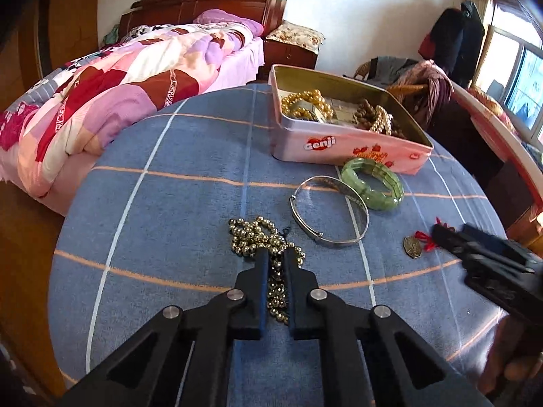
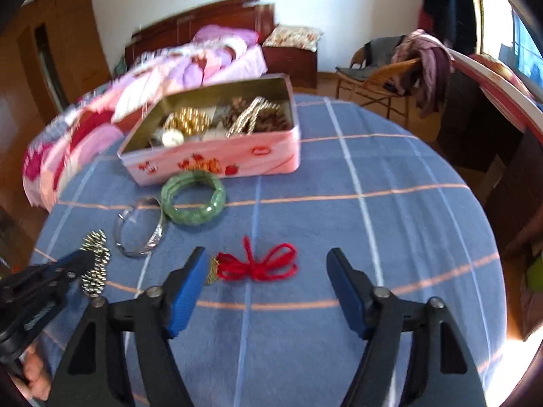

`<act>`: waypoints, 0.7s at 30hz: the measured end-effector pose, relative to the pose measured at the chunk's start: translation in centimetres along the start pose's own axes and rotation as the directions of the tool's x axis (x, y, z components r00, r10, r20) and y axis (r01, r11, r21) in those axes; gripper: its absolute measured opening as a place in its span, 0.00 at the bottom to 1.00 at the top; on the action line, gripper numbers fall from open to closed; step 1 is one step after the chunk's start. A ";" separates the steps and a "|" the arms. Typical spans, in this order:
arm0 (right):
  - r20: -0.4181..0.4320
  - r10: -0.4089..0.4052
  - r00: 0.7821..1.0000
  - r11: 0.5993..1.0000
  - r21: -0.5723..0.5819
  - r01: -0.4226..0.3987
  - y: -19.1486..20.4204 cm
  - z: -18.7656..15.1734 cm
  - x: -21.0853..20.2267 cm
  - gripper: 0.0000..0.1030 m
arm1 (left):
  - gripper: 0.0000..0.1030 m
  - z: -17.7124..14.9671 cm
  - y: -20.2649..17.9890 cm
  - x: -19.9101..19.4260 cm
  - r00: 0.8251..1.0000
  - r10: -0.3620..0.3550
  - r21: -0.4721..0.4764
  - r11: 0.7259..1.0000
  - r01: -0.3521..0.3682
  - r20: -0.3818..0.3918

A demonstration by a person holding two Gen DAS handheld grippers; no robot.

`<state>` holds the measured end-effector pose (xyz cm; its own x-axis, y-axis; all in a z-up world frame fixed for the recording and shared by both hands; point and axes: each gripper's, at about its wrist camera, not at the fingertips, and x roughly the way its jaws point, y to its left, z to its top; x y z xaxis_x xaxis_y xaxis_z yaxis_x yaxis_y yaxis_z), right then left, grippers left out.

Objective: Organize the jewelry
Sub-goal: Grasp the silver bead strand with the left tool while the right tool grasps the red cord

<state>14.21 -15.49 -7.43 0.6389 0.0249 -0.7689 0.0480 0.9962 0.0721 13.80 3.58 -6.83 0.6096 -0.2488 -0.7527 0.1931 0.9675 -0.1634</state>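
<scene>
Gold bead strand (image 1: 261, 240) on blue cloth (image 1: 190, 210), toward near edge; lower part hidden between fingers of left gripper (image 1: 275, 257), jaws nearly closed on it. Silver bangle (image 1: 331, 212) just beside green bangle (image 1: 372, 183), mid-table. Pink tin (image 1: 342, 147) toward far edge, beads heaped inside, contents hard to sort. Red cord (image 2: 261, 266) with brass charm (image 2: 212, 271), charm half hidden behind finger. Right gripper (image 2: 268, 264) wide open around cord, holding nothing; right view blurred, contact probably none.
</scene>
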 end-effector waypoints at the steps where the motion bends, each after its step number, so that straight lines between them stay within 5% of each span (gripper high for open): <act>1: -0.028 0.013 1.000 1.000 -0.005 -0.013 0.2 -0.1 0.7 0.55 | 0.07 0.0 0.0 -0.1 1.000 -0.007 -0.005 1.000 0.007 0.005; 4: -0.011 -0.023 1.000 0.998 -0.065 0.022 1.3 -0.2 0.7 0.41 | 0.07 0.2 -0.1 0.0 1.000 0.001 0.000 1.000 -0.001 0.011; 6: -0.018 -0.038 0.999 0.995 -0.093 0.036 1.8 -0.4 0.5 0.11 | 0.07 0.4 -0.1 0.1 1.000 0.005 0.010 1.000 -0.005 0.020; 15: 0.069 0.092 0.993 0.996 0.014 -0.093 -0.2 -1.3 -3.6 0.08 | 0.07 0.0 0.3 -2.1 0.992 -0.028 0.002 1.000 0.028 0.123; 21: 0.139 0.097 0.986 0.995 0.012 -0.100 0.6 -0.1 -6.4 0.08 | 0.07 -0.2 -1.8 -4.0 0.977 -0.045 0.063 0.997 0.032 0.209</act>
<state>10.10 -15.09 -2.53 0.7409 0.1097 -0.6626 -0.0064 0.9877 0.1563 10.86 2.82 -3.62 0.7475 -0.2960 -0.5946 0.2609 0.9541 -0.1470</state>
